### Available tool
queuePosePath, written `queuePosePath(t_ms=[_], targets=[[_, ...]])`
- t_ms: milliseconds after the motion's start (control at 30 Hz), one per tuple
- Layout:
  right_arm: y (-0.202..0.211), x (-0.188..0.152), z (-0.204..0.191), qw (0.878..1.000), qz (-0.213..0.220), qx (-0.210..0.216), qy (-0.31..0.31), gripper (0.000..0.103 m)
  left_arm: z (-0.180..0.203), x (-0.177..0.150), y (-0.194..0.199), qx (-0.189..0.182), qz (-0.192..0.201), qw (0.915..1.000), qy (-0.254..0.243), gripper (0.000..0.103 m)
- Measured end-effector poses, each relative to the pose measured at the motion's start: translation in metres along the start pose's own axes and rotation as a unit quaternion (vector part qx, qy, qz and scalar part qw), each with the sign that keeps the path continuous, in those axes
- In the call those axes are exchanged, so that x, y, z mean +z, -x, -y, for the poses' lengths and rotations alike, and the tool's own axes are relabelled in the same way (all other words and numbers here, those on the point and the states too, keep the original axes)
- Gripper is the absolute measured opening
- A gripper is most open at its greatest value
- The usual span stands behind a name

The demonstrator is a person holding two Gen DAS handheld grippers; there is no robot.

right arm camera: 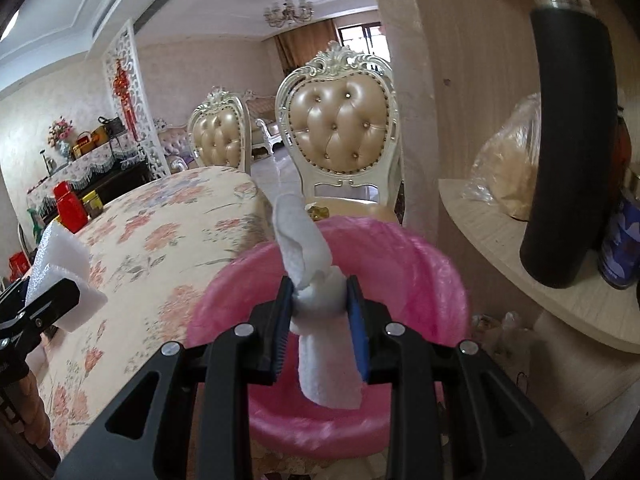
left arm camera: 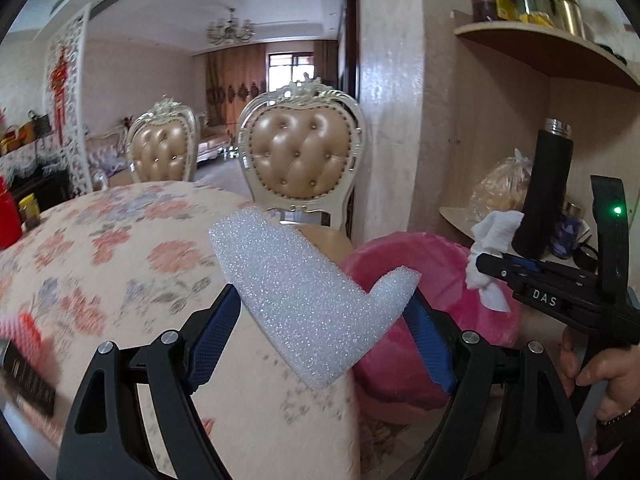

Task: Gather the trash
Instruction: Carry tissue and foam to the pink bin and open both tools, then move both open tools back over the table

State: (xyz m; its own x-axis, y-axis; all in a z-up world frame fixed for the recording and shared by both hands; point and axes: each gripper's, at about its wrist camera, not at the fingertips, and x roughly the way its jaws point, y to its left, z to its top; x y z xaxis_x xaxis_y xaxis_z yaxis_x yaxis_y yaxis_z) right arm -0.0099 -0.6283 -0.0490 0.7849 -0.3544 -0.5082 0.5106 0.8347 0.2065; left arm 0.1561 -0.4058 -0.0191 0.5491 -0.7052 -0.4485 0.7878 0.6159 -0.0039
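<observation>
my right tool [right arm camera: 319, 300] is clamped on the crumpled tissue [right arm camera: 310, 264], hanging over the pink-lined bin [right arm camera: 432, 280] past the worktop [right arm camera: 160, 232] edge. my left tool [left arm camera: 324, 312] grips the foam piece [left arm camera: 296, 292] (not dropped yet). both pieces remain to be binned.

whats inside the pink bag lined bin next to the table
In the right wrist view, the pink bag-lined bin shows only pink liner on its inner walls. The crumpled white tissue held in the right gripper hangs in front of the opening, covering the bottom.
</observation>
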Motion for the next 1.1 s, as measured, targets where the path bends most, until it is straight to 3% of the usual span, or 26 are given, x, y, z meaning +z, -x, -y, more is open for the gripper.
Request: queuePosePath(t_ms=[133,200,267,433,533,600,733,900,1100], targets=[[-0.018,0.006,0.014,1.000,-0.004,-0.002,0.000,0.031,0.005,0.010,-0.017,-0.016,-0.002,0.9999,0.000,0.077],[-0.028,0.008,0.018,1.000,-0.014,0.003,-0.006,0.054,0.011,0.015,-0.029,-0.022,-0.005,0.9997,-0.005,0.077],[-0.028,0.009,0.026,1.000,-0.009,0.000,-0.021,0.063,0.018,0.020,-0.039,-0.029,-0.007,0.9994,-0.017,0.077],[-0.004,0.010,0.037,0.999,0.009,-0.008,-0.035,0.064,0.040,0.032,-0.068,-0.057,-0.010,0.9976,-0.040,0.079],[0.016,0.010,0.045,0.999,0.023,-0.018,-0.032,0.064,0.051,0.035,-0.082,-0.076,-0.015,0.9961,-0.042,0.085],[0.028,0.008,0.049,0.999,0.029,-0.024,-0.034,0.064,0.058,0.034,-0.089,-0.078,-0.012,0.9961,-0.040,0.092],[0.043,0.004,0.053,0.998,0.035,-0.037,-0.037,0.064,0.064,0.030,-0.098,-0.084,-0.020,0.9956,-0.036,0.093],[0.042,0.001,0.038,0.999,0.029,-0.027,-0.029,0.064,0.048,0.022,-0.086,-0.063,-0.022,0.9975,-0.023,0.093],[0.031,-0.004,-0.005,1.000,0.016,0.013,-0.007,0.064,0.007,0.003,-0.045,-0.008,-0.030,0.9995,-0.002,0.093]])
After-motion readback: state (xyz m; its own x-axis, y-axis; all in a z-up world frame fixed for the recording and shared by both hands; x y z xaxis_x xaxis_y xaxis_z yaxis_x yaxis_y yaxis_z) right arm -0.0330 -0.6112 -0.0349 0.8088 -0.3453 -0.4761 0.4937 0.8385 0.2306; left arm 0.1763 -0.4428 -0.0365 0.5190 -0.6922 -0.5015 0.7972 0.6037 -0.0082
